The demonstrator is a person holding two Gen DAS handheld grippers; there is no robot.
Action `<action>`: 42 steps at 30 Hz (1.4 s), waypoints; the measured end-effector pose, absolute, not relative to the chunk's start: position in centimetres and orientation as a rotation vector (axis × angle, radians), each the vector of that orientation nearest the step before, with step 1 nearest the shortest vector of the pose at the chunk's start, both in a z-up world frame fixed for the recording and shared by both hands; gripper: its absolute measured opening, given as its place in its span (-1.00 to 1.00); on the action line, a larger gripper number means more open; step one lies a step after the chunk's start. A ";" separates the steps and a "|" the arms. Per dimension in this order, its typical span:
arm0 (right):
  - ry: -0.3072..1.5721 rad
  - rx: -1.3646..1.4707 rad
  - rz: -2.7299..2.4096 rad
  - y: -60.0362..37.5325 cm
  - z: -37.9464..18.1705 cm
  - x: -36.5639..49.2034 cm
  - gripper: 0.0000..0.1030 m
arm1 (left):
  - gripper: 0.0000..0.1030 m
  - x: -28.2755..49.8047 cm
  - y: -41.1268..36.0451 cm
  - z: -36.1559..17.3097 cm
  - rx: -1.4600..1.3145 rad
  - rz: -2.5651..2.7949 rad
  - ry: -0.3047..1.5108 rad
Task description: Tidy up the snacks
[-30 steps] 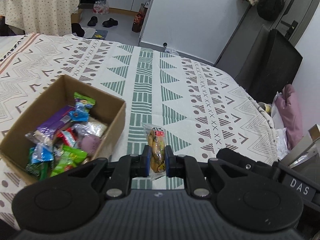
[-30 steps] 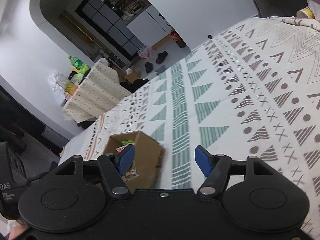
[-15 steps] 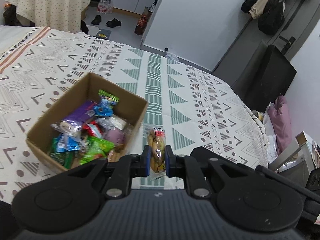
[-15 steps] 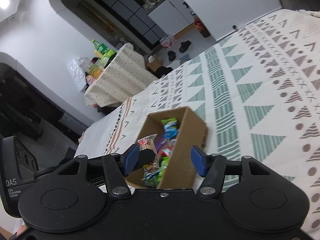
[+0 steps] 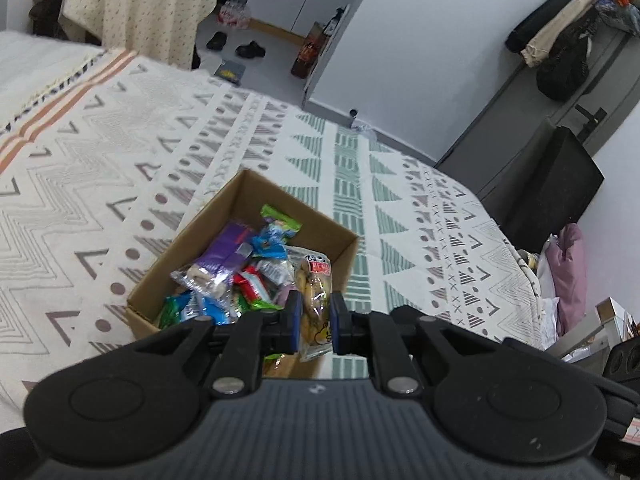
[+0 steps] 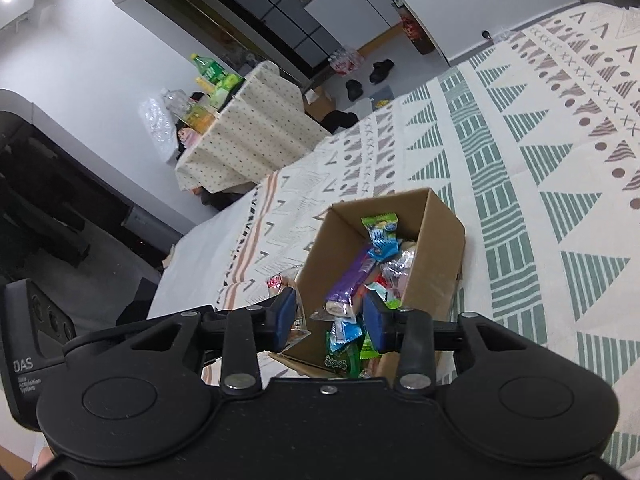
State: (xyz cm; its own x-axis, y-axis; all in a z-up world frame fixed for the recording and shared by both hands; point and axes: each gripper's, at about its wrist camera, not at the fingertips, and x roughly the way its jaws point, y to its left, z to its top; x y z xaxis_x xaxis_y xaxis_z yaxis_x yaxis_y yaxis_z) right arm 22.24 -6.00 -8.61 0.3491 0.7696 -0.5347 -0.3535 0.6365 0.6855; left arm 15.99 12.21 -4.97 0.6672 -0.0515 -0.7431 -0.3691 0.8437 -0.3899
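A brown cardboard box [image 5: 244, 194] holding several bright snack packets stands on the patterned bedspread [image 5: 120, 168]; it also shows in the right wrist view [image 6: 440, 248]. My left gripper [image 5: 314, 320] is shut on a clear packet of yellow snacks with a red label [image 5: 316, 292], held over the box's near right corner. My right gripper [image 6: 330, 320] is open and empty, hovering above the box's near end. The held packet [image 6: 282, 284] shows at the left of the right wrist view, just outside the box wall.
The bedspread [image 6: 540, 168] stretches far on all sides of the box. A table with a dotted cloth [image 6: 248, 132] and drink bottles stands beyond the bed. A black cabinet [image 5: 548, 184] and pink bag [image 5: 570, 268] lie past the bed's right edge.
My left gripper has carried the packet leftward from the bedspread to over the box. My right gripper has swung toward the box and now hovers above it.
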 end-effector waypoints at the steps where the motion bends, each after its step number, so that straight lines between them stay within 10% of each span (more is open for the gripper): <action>1: 0.967 0.503 0.762 -5.9 -8.8 22.2 -0.25 | -0.73 16.1 12.6 -5.3 -0.569 0.188 0.840; 14: 0.968 0.510 0.686 -7.3 -8.5 21.2 -0.23 | 0.45 15.1 15.0 -5.3 -0.560 0.264 0.871; 29: 0.866 0.471 0.547 -13.5 -5.7 18.3 0.99 | 0.72 14.0 11.9 -2.8 -0.470 0.240 0.900; 42: 0.842 0.429 0.456 -17.1 -4.3 15.8 1.00 | 1.00 11.8 8.2 -1.0 -0.379 0.189 0.893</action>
State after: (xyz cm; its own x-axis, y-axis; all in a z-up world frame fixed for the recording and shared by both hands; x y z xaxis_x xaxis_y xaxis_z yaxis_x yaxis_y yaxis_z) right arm 15.76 -17.05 -4.35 0.5816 0.5419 -0.6067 -0.2123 0.8211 0.5298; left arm 11.78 8.22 -1.02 0.6166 0.0035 -0.7872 -0.3152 0.9175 -0.2428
